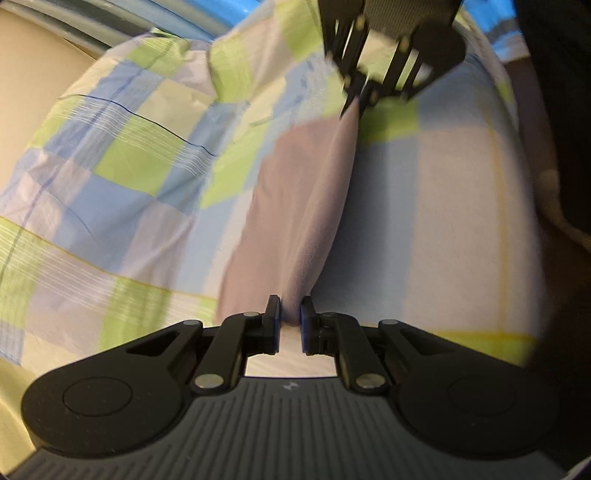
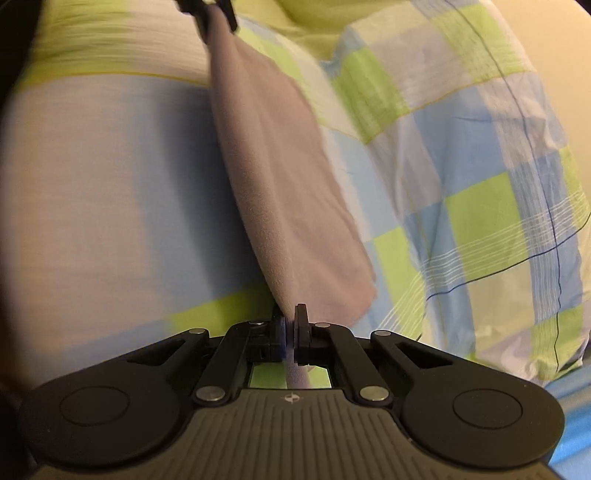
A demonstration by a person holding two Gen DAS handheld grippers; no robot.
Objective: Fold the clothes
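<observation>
A plain grey-lilac cloth hangs stretched in the air between my two grippers, above a checked bedspread. My left gripper is shut on one corner of it at the bottom of the left wrist view. At the top of that view the right gripper pinches the far corner. From the right wrist, the same cloth runs from my right gripper, shut on it, up to the left gripper at the top edge. The cloth's loose edge droops to one side.
A bedspread in green, blue and white checks covers the bed below, also seen in the right wrist view as bedspread. A blue surface shows past its edge. A person's dark clothing fills the right side.
</observation>
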